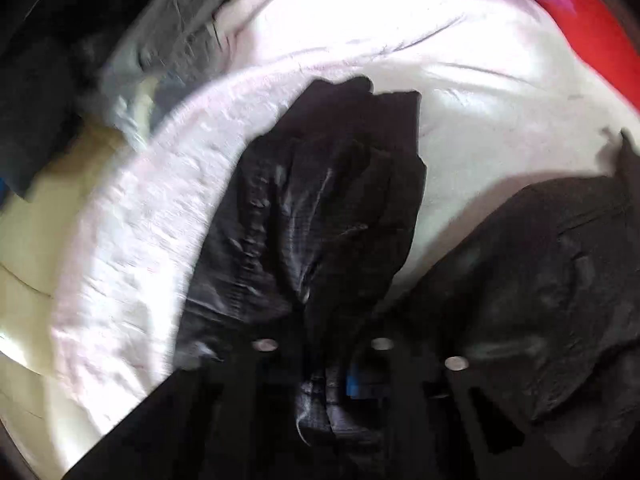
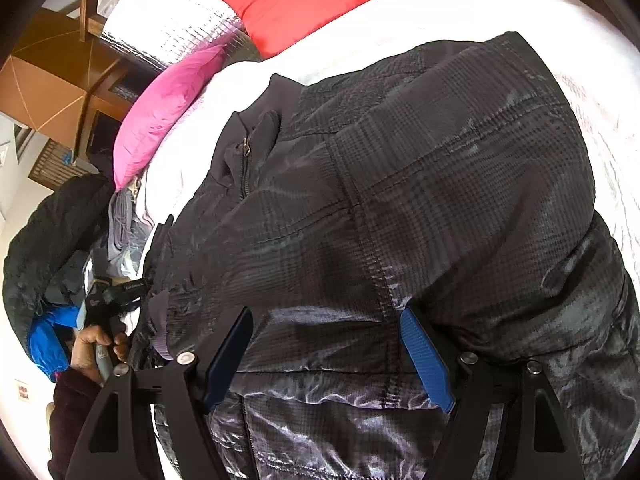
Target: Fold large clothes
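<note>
Garment: dark checked padded jacket [image 2: 400, 200], lying on the white bed cover [image 2: 480, 16], collar and zip towards the pink cushion [image 2: 160, 120]; body spread and puffy, not yet folded flat.
Sleeve: one sleeve [image 1: 320, 200] lies out over the white bed cover in the left wrist view, bunched and creased along its length.
Left gripper: left gripper [image 1: 324, 360] has its fingers drawn in narrow, pinching a gather of the sleeve fabric between them; that view is blurred, so depth of bite cannot be judged.
Right gripper: right gripper [image 2: 332, 356] has its fingers set wide, resting over the lower body of the jacket near the hem; whether the pads press the fabric cannot be told.
Step in hand (judged): carry the pinched sleeve across onto the jacket body.
Method advised: lift only enough to clear the quilting; draw the sleeve straight so it lands flat; hold the body steady with the right side while the left travels.
Risk (judged): slick shell may slip from a shallow pinch; padding may spring the fold open.
Surroundings: red cushion [image 2: 304, 0] and a heap of other clothes [image 2: 60, 264] at the bed's edge, clear of the fold path.
</note>
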Motion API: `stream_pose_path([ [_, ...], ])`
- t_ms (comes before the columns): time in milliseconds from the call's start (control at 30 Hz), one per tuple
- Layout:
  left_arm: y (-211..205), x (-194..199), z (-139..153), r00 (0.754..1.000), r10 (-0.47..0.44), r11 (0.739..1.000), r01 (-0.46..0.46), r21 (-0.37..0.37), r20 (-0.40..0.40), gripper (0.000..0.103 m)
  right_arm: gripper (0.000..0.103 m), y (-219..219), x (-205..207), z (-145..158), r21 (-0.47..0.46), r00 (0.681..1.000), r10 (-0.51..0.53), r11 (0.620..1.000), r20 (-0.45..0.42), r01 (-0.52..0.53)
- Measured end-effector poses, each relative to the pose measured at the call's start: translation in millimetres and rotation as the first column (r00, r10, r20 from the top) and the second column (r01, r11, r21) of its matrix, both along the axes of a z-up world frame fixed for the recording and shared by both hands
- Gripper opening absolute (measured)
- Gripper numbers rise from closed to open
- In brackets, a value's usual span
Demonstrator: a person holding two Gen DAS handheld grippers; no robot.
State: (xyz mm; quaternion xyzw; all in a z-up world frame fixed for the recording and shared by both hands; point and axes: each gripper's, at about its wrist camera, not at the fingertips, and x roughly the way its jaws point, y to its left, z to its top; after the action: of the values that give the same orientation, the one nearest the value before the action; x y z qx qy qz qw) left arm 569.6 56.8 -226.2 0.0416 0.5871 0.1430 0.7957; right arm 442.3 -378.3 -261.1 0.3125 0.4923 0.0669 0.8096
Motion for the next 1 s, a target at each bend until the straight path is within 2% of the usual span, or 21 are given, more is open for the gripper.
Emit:
stream_pose_path([
  [100,0,-6,22,0.997,0.004,1.000,-0.004,-0.003,0.076,0.010,0.079,-10,-3,4,0.033,0.999,-0.035,0.999,0.022,0.034],
  [133,-2,-11,40,0.991,-0.013,1.000,0.015,-0.013,0.135,0.009,0.079,-15,-5,8,0.040,0.998,-0.053,0.998,0.039,0.051],
  [200,-13,-19,66,0.976,-0.075,0.997,0.074,0.010,0.205,0.009,0.079,-26,-11,17,0.044,0.993,-0.091,0.995,0.076,0.088],
  [300,-44,-36,120,0.914,-0.228,0.973,0.222,0.057,0.335,0.009,0.079,-44,-19,24,0.058,0.983,-0.153,0.987,0.104,0.147],
  [333,-64,-48,146,0.868,-0.296,0.954,0.289,0.079,0.398,0.009,0.079,-49,-21,25,0.067,0.980,-0.168,0.985,0.107,0.161],
  [367,-71,-51,157,0.843,-0.330,0.942,0.323,0.091,0.426,0.009,0.079,-56,-23,26,0.081,0.975,-0.189,0.980,0.113,0.180],
  [400,-87,-61,173,0.802,-0.381,0.921,0.372,0.113,0.460,0.009,0.079,-64,-26,28,0.094,0.970,-0.211,0.975,0.119,0.200],
  [433,-112,-76,191,0.747,-0.448,0.888,0.435,0.148,0.491,0.009,0.079,-69,-27,31,0.103,0.966,-0.228,0.971,0.123,0.216],
  [467,-118,-80,200,0.721,-0.478,0.871,0.465,0.162,0.501,0.009,0.079,-75,-30,32,0.115,0.961,-0.247,0.966,0.126,0.233],
  [500,-142,-95,210,0.670,-0.531,0.834,0.523,0.177,0.519,0.009,0.079,-79,-32,34,0.127,0.957,-0.261,0.961,0.129,0.245],
  [567,-170,-112,214,0.595,-0.600,0.772,0.607,0.191,0.534,0.009,0.079,-90,-35,37,0.157,0.948,-0.288,0.951,0.135,0.266],
  [600,-175,-113,212,0.575,-0.619,0.752,0.630,0.194,0.535,0.009,0.079,-95,-36,38,0.171,0.945,-0.298,0.947,0.138,0.273],
  [633,-195,-123,206,0.543,-0.654,0.713,0.676,0.188,0.527,0.010,0.079,-99,-38,39,0.181,0.942,-0.306,0.943,0.140,0.279],
  [667,-209,-128,197,0.524,-0.680,0.680,0.712,0.174,0.512,0.012,0.079,-104,-40,40,0.194,0.938,-0.316,0.938,0.140,0.287],
  [700,-223,-131,183,0.511,-0.709,0.646,0.747,0.157,0.485,0.016,0.079,-109,-41,40,0.210,0.935,-0.328,0.932,0.138,0.295],
  [767,-243,-134,150,0.498,-0.770,0.580,0.806,0.116,0.398,0.036,0.079,-116,-44,40,0.232,0.929,-0.344,0.923,0.134,0.309],
  [833,-254,-140,129,0.493,-0.796,0.550,0.832,0.079,0.352,0.044,0.079,-123,-48,40,0.245,0.924,-0.361,0.914,0.130,0.323],
  [867,-254,-143,118,0.492,-0.798,0.539,0.841,0.047,0.349,0.044,0.079,-127,-49,40,0.250,0.921,-0.367,0.911,0.127,0.328],
  [900,-250,-146,114,0.498,-0.789,0.543,0.839,0.028,0.360,0.044,0.079,-130,-50,41,0.255,0.920,-0.371,0.909,0.127,0.331],
  [933,-242,-148,112,0.513,-0.770,0.558,0.830,0.010,0.381,0.045,0.079,-133,-51,41,0.259,0.919,-0.372,0.907,0.127,0.331],
  [1000,-217,-150,112,0.557,-0.700,0.599,0.799,-0.057,0.447,0.055,0.079,-136,-50,39,0.268,0.920,-0.372,0.905,0.125,0.329],
])
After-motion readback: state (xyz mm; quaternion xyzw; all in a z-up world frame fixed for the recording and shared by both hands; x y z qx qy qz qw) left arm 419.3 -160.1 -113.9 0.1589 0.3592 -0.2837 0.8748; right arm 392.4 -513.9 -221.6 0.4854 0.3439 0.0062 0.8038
